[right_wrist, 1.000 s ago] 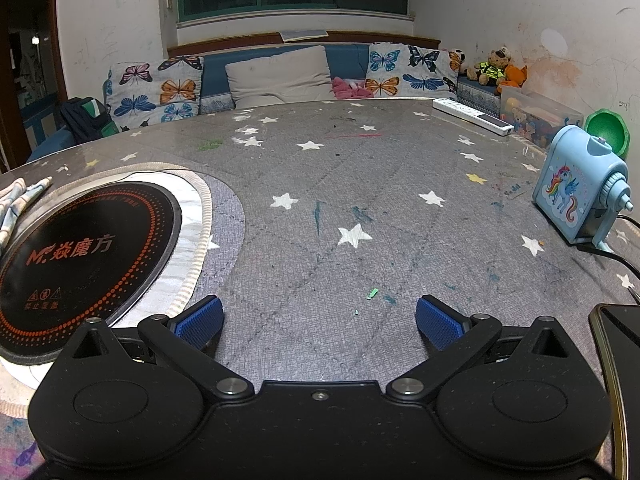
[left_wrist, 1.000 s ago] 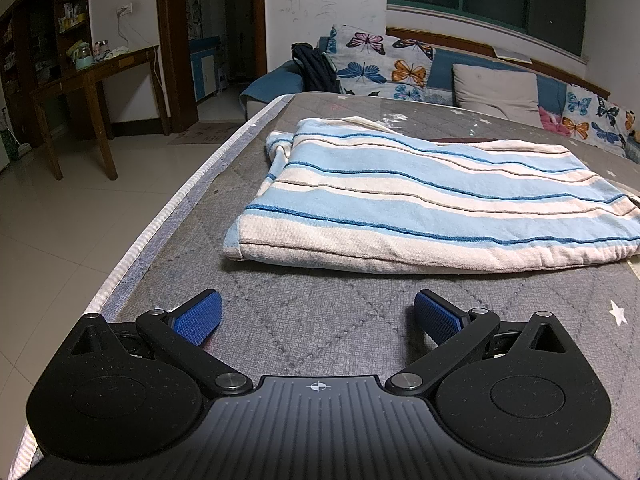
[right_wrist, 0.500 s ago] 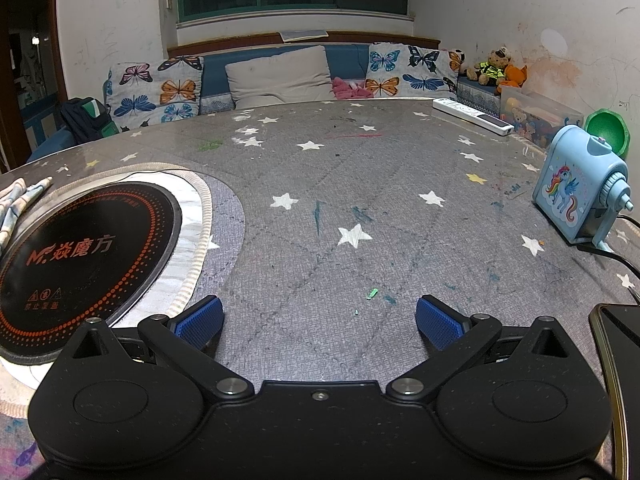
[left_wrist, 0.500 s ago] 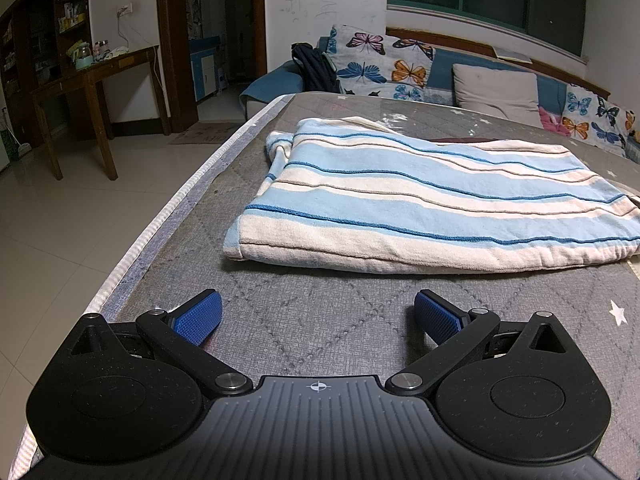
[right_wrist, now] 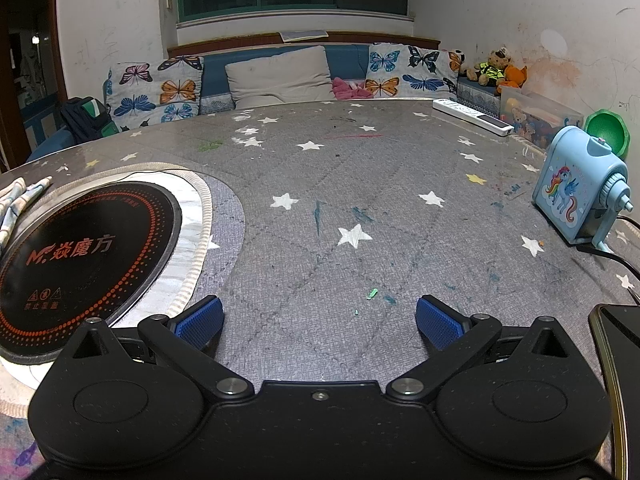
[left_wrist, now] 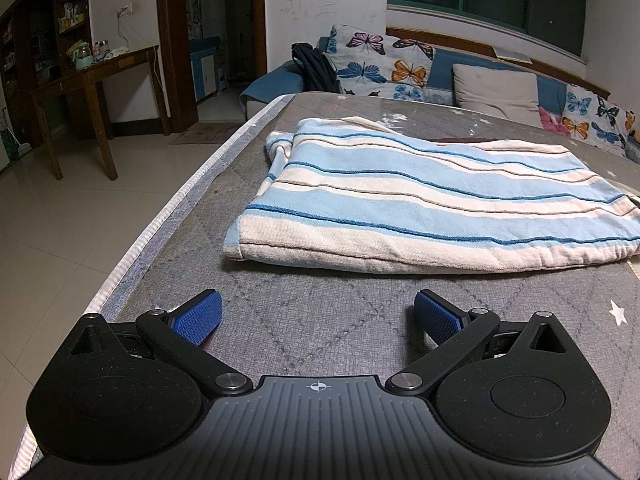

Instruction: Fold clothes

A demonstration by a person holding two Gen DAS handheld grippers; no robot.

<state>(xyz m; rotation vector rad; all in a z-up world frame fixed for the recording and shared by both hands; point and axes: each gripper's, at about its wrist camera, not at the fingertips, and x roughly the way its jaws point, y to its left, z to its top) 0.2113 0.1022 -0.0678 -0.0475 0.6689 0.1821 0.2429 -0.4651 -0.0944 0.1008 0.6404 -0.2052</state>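
I see the left gripper (left_wrist: 316, 312) with jaws spread wide, nothing between the blue pads (left_wrist: 198, 318), resting low over the grey quilted table cover (left_wrist: 320, 336). The striped garment (left_wrist: 420, 208) lies folded flat on the table ahead of it, not touching the fingers. Right gripper (right_wrist: 320, 318) is spread too and empty, over bare starred cover, black induction hob (right_wrist: 80, 256) to its left, blue pencil sharpener (right_wrist: 580, 192) far right. A corner of the garment shows at that view's left edge.

Grey quilted table cover with stars (right_wrist: 320, 184), folded striped garment (left_wrist: 420, 200) ahead of the left fingers, black induction plate (right_wrist: 84, 256) left of the right fingers, blue pencil sharpener (right_wrist: 580, 192) far right
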